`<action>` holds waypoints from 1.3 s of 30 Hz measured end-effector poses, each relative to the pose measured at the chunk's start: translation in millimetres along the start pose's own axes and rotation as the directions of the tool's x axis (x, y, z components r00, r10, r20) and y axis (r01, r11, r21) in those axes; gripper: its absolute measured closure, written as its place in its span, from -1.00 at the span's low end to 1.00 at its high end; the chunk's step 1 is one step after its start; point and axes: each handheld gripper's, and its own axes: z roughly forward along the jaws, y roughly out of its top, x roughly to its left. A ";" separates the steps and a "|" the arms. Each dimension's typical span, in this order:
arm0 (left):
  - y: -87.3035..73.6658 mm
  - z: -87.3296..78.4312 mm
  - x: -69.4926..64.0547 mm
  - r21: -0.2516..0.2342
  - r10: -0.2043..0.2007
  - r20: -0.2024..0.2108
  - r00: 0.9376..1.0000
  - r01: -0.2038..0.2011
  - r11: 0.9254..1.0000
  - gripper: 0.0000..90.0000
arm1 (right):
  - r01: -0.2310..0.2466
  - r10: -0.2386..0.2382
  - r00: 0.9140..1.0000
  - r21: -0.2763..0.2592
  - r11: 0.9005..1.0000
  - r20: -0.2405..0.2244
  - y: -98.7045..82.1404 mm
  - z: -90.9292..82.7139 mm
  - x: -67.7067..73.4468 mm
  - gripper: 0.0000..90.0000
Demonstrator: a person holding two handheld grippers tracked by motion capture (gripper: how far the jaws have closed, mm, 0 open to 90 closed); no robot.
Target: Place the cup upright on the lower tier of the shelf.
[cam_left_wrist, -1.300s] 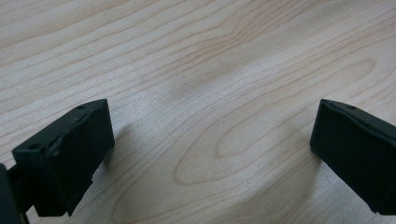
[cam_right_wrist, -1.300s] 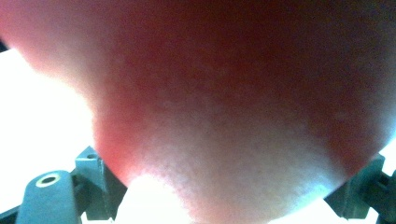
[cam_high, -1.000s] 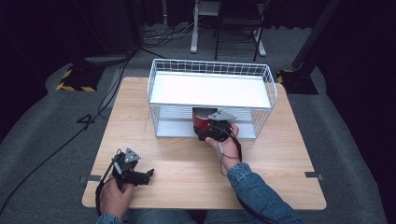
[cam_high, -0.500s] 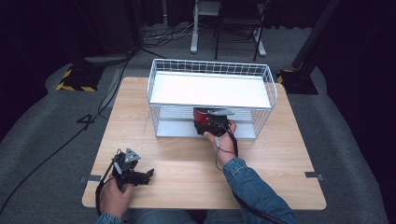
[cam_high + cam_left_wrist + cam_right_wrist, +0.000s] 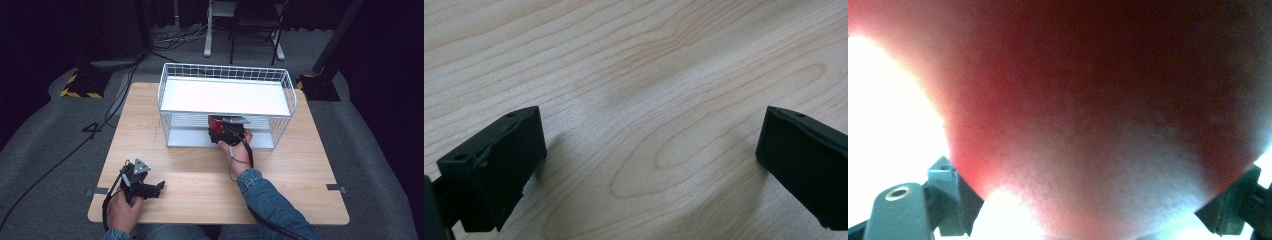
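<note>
A red object [image 5: 214, 124] sits at the front opening of the lower shelf [image 5: 187, 138] of a white wire rack [image 5: 161, 89]. My right gripper [image 5: 219, 132] is shut on the red object, and a hand in a denim sleeve holds the gripper from behind. In the right gripper view the red object [image 5: 1088, 100] is blurred and very close, bulging between the two jaws. My left gripper [image 5: 156, 188] rests low over the wooden table [image 5: 200, 172] near its front left corner. Its jaws stand wide apart with bare wood between them, as the left gripper [image 5: 651, 165] view confirms.
The rack's white top shelf [image 5: 225, 96] is bare and walled by wire mesh. The table ends just behind my left hand. Chair legs [image 5: 240, 35], cables [image 5: 95, 135] and a striped block [image 5: 80, 85] lie on the grey floor beyond.
My right gripper has pushed the red object a little farther forward into the rack's lower shelf. The left gripper has stayed where it was.
</note>
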 end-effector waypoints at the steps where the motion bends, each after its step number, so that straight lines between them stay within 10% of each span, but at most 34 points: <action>1: 0.0 0.0 0.0 0.000 0.000 0.000 1.000 0.000 1.000 -1.00 | 0.000 0.000 1.000 0.000 1.000 0.000 0.0 0.0 0.0 -0.63; 39: 0.1 0.0 0.2 0.000 0.002 -0.002 1.000 -0.002 1.000 -1.00 | 0.053 -0.051 0.996 0.022 0.998 -0.076 -10.2 -21.8 -17.1 -0.68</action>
